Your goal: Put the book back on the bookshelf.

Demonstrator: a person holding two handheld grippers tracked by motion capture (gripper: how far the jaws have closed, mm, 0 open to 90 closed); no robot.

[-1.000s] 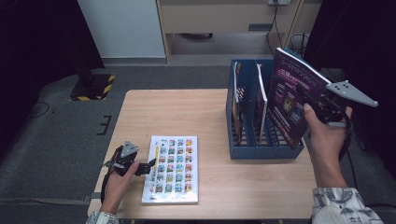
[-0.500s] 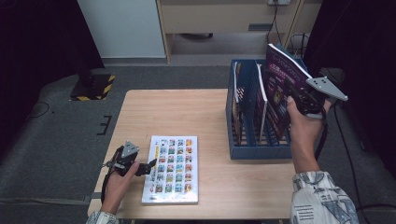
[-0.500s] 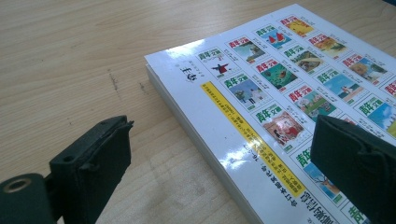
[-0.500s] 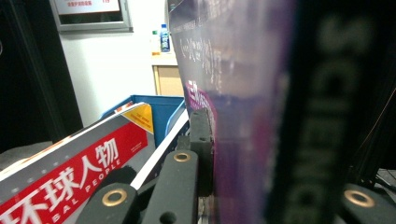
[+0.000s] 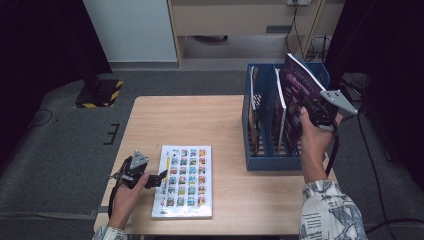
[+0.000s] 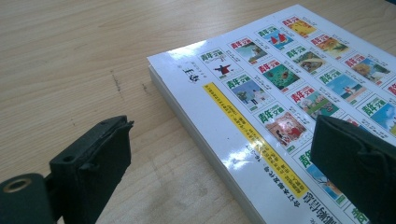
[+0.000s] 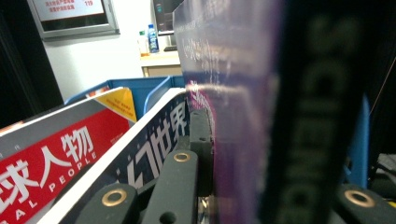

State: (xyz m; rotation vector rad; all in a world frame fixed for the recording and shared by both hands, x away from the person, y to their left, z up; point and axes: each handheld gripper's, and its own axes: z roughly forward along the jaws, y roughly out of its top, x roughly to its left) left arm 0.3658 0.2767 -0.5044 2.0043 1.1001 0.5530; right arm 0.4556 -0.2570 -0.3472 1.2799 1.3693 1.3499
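So this looks about half done to me. Nearest the person, the left gripper (image 5: 159,178) sits at the near left of the bench (image 5: 200,115) with its fingers (image 6: 91,163) spread wide, one on the wood and one over the edge of the white book (image 5: 184,181), not squeezing anything yet. That book lies flat near the front edge, cover of little pictures facing up, so I'd say it's the one left to file.

Further over on the right, the right gripper (image 5: 315,111) has its fingers clamped on the purple book (image 5: 299,92), held upright and tilted over the rightmost slot of the blue rack (image 5: 272,162). Its bottom edge seems to be just inside the rack, but I can't tell if it's seated.

The rack stands on the right side of the bench with a few slots: a red-and-white magazine (image 7: 60,154) and a dark blue one (image 7: 154,140) already stand in the slots to the left of the purple book.
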